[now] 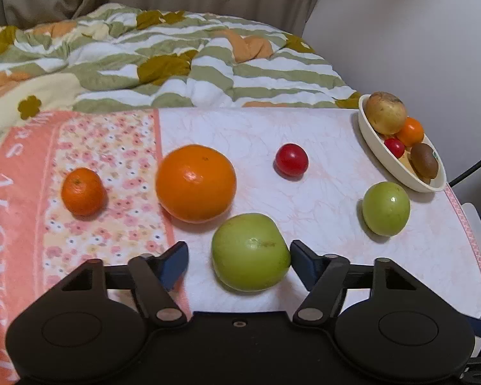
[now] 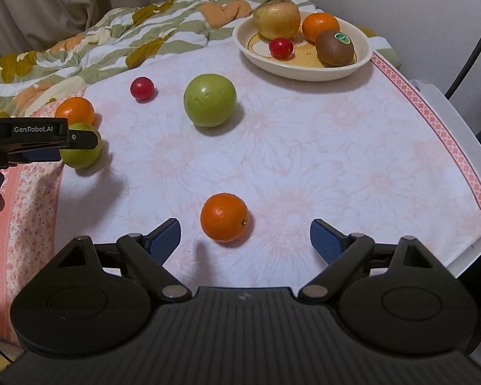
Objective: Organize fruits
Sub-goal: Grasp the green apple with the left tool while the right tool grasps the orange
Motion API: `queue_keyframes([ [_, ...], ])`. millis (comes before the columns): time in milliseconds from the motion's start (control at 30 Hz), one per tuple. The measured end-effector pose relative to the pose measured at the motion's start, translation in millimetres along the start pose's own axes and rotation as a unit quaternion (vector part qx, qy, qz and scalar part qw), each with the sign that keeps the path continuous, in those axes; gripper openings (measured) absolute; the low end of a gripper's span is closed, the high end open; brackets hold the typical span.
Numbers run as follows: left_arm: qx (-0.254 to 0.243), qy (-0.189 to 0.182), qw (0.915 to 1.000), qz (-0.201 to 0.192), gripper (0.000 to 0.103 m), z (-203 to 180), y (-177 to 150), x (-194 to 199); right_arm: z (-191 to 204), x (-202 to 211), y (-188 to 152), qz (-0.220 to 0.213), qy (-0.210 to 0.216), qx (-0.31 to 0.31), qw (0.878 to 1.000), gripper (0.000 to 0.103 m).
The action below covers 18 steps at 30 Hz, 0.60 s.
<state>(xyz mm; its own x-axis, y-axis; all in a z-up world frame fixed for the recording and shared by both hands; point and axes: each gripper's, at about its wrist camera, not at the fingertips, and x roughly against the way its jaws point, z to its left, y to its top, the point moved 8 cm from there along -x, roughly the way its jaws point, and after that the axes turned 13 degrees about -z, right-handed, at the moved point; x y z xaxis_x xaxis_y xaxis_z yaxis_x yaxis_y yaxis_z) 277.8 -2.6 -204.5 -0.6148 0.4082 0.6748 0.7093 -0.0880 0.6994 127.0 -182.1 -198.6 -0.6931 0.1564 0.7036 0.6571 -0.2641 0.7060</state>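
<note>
Left wrist view: left gripper (image 1: 239,261) low, level, jaws wide astride green apple (image 1: 250,252); right gripper (image 2: 244,235) wide too.

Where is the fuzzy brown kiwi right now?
The kiwi sits in the cream bowl at the table's far right corner, on the bowl's right side, beside a small orange and a little red fruit.

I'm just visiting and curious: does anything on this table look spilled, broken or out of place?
Nothing spilled or broken. The only untidiness: loose fruit lies scattered on the cloth, outside the bowl, such as a green apple and an orange.
</note>
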Motion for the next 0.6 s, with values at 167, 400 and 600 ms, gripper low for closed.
queue_keyframes([
  [167, 0.016, -0.020, 0.9997, 0.003, 0.057, -2.0, -0.5, -2.7, 3.7, -7.7, -2.3, 0.010, 0.004, 0.006, 1.000, 0.086],
  [400, -0.004, -0.016, 0.9999, 0.001, 0.057, -4.0, -4.3, 2.2, 7.4, -12.8, 0.4, 0.010, 0.009, 0.019, 1.000, 0.080],
  [600, -0.010, -0.013, 0.9999, 0.001, 0.056, -0.7, -10.8, 9.6, 8.8, -20.4, 1.8, 0.017, 0.016, 0.022, 0.999, 0.070],
])
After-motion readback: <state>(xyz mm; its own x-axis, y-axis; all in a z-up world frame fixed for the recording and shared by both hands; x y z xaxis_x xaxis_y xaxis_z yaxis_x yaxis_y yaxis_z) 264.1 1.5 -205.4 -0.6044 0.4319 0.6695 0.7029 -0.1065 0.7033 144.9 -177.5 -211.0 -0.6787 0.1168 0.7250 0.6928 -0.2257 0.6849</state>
